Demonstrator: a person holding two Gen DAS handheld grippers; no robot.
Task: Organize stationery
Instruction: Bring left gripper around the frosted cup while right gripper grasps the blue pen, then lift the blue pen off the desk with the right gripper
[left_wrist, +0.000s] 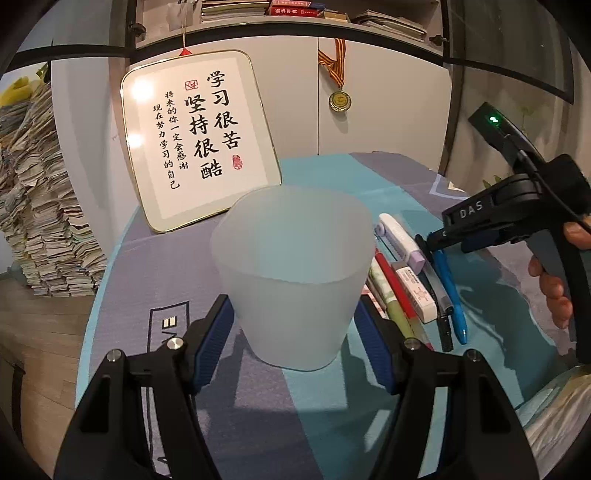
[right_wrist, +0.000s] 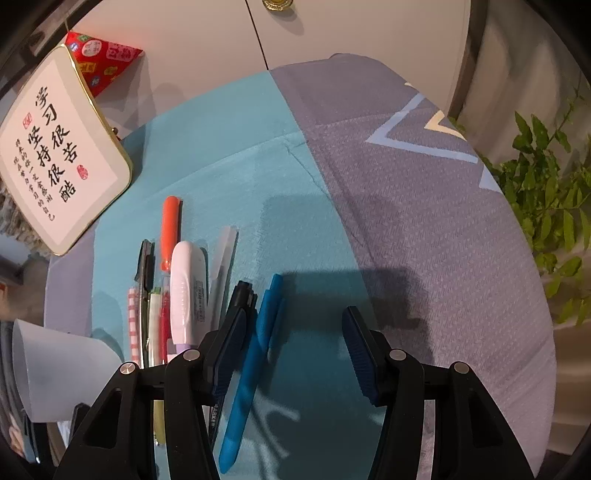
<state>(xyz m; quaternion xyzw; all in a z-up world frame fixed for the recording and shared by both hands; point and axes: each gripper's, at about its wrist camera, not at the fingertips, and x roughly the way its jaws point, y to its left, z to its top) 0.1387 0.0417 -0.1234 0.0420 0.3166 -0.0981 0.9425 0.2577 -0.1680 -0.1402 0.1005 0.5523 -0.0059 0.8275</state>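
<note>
A frosted translucent cup (left_wrist: 291, 273) stands upright on the blue-and-grey tablecloth (left_wrist: 155, 266). My left gripper (left_wrist: 293, 306) is shut on its lower wall, one blue pad on each side. Right of the cup lies a row of pens and markers: a blue pen (right_wrist: 251, 369), a black marker (right_wrist: 242, 291), a white-and-purple marker (right_wrist: 186, 291), an orange pen (right_wrist: 170, 225) and a clear pen (right_wrist: 223, 254). My right gripper (right_wrist: 295, 314) hangs open and tilted down over the row. The blue pen lies between its fingers, close to the left one. The cup (right_wrist: 55, 369) shows at the lower left of the right wrist view.
A gold-framed calligraphy board (left_wrist: 199, 140) leans against white cabinets behind the cup. A tall stack of papers (left_wrist: 37, 203) stands left of the table, a green plant (right_wrist: 546, 206) to its right. A red packet (right_wrist: 103, 55) lies behind the board. A hand (left_wrist: 554, 280) holds the right gripper.
</note>
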